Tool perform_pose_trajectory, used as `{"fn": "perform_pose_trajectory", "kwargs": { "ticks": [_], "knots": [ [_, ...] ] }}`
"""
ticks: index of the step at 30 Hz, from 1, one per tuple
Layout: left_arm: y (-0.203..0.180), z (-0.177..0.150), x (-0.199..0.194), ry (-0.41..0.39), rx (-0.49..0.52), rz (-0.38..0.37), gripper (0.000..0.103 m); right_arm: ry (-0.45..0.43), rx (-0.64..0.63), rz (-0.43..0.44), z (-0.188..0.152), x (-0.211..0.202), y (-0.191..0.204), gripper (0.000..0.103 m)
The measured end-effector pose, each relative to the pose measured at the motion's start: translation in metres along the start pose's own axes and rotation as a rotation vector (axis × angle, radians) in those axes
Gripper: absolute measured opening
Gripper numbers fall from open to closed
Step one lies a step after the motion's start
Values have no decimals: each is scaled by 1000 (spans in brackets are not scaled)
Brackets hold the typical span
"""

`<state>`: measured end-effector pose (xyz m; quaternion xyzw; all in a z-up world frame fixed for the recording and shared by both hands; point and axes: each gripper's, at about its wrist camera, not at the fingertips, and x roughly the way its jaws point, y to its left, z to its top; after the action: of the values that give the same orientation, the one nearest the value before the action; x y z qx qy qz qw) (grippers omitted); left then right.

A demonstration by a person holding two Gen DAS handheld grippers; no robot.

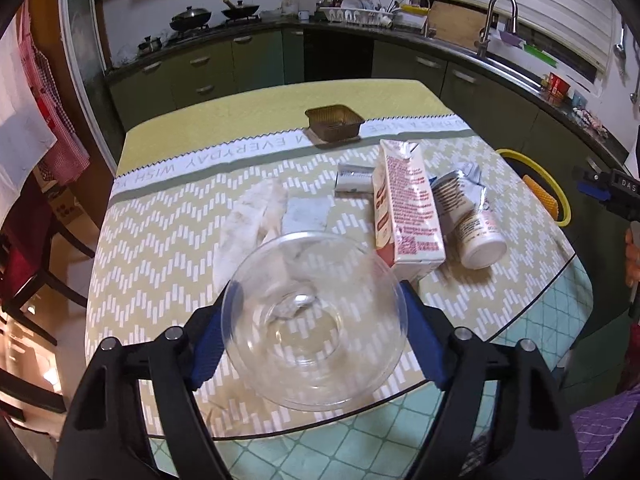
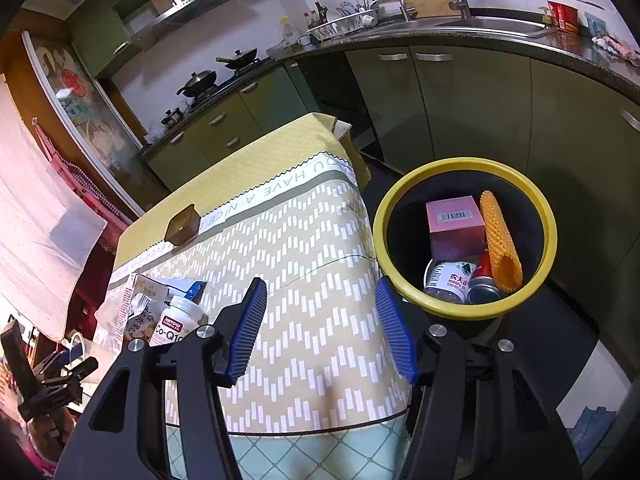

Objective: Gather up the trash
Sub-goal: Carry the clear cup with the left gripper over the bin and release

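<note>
The left tool pinches a clear bowl over the tabletop; the right tool stands spread, bin just beyond.

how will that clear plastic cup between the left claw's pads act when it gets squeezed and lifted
The cup looks thin-walled and see-through, so it is probably very light and may buckle if squeezed hard. Its glossy, round wall could slip between the left claw pads. Lying on its side on the table, it would likely roll if nudged.
</note>
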<state>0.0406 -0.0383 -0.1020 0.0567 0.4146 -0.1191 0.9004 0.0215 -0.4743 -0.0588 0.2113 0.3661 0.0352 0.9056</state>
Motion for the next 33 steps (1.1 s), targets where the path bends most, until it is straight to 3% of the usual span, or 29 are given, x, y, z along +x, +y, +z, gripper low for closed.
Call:
{"fn": "perform_pose_trajectory", "kwargs": {
  "ticks": [11, 17, 24, 33],
  "knots": [
    [0, 4, -16, -37, 15, -1, 73, -5, -4, 9, 0, -3, 4, 56],
    [-19, 22, -32, -69, 60, -78, 73, -32, -1, 8, 2, -15, 1, 56],
    [-86, 75, -22, -82, 217, -272, 73, -89, 44, -40, 4, -40, -26, 56],
    [-216, 152, 20, -40, 422, -487, 74, -164, 138, -106, 5, -73, -80, 57]
  ]
}}
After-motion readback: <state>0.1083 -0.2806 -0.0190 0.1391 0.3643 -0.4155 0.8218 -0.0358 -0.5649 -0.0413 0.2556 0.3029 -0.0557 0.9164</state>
